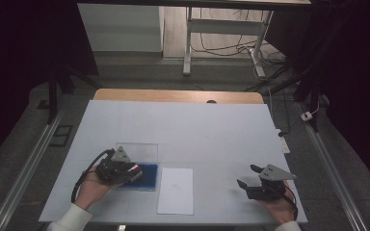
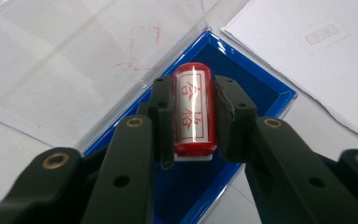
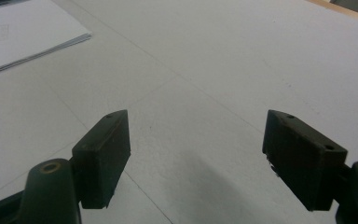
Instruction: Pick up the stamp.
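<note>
A red stamp with red characters on its white label stands on the blue ink pad, and my left gripper is shut on it, one pad on each side. In the high view the left gripper rests over the blue pad, whose clear lid lies open behind it. A stack of white paper lies just right of the pad, and one faint red imprint shows on the paper. My right gripper hovers at the table's right, jaws wide apart, nothing between them.
The white table top stretches bare behind and between the hands. A wooden edge runs along its far side. Beyond are desk legs and cables on the floor. A power strip hangs at the table's right edge.
</note>
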The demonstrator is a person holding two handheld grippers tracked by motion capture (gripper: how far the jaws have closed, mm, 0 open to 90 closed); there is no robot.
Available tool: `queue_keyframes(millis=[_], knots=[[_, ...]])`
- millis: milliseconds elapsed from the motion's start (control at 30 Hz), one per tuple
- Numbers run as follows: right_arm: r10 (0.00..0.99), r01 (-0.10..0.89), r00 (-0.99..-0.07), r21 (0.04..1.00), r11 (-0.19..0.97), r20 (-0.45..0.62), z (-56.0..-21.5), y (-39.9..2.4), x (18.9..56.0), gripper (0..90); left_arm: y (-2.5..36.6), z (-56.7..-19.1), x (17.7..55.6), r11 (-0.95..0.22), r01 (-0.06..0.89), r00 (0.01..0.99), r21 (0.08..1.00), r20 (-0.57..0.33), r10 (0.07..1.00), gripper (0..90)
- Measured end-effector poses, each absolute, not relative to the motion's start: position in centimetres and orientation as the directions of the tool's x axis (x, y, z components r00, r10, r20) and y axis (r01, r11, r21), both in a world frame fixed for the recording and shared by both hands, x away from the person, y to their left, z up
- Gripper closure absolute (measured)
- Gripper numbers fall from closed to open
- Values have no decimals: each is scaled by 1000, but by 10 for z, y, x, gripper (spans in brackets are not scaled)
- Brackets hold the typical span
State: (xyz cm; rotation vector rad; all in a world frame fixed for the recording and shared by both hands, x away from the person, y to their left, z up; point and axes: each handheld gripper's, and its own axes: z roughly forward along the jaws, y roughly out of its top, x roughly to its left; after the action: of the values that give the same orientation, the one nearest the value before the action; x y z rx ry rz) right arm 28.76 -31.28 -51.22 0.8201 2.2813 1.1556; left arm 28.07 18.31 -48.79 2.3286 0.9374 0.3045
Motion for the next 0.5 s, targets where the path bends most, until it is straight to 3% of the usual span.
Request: queue_keyframes(millis=[500], knots=[[684,300,-718,830,471,-130,-512,-314,287,231,207,-461,272,-467,513,709,720,-48,704,704]])
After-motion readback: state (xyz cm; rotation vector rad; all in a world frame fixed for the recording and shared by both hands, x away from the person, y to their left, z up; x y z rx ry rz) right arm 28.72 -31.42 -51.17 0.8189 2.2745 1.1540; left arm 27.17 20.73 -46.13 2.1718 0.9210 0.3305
